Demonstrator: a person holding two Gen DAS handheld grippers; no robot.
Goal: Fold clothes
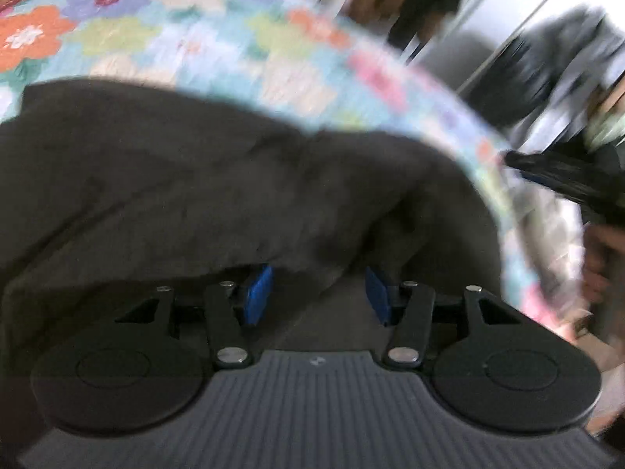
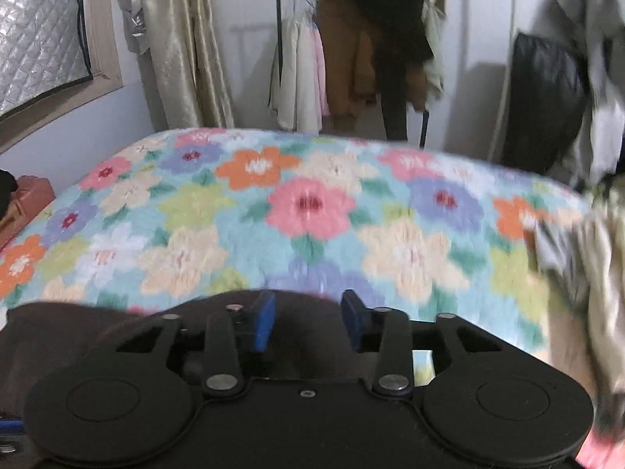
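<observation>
Flowered quilting in blue, pink, orange and pale green covers the bed [image 2: 312,203], which fills most of the right wrist view and curves across the top of the left wrist view. Beyond its far edge stand pale curtains [image 2: 183,47] and a clothes rail [image 2: 279,19] hung with light, brown and black garments. A crumpled pile of pale cloth [image 2: 586,273] sits at the bed's right edge.

On the near part of the bed lies the dark grey garment [image 1: 175,179], bunched and creased, reaching close to the right edge in the left wrist view; in the right wrist view only its edge shows at the near left corner, under the tool.

Jaws of the left gripper [image 1: 318,293] stand apart, released; a fold of the garment hangs down between the blue pads [image 1: 258,293], but they do not press on it. Jaws of the right gripper [image 2: 306,322] are likewise parted, with the dark cloth behind them and nothing pinched.
</observation>
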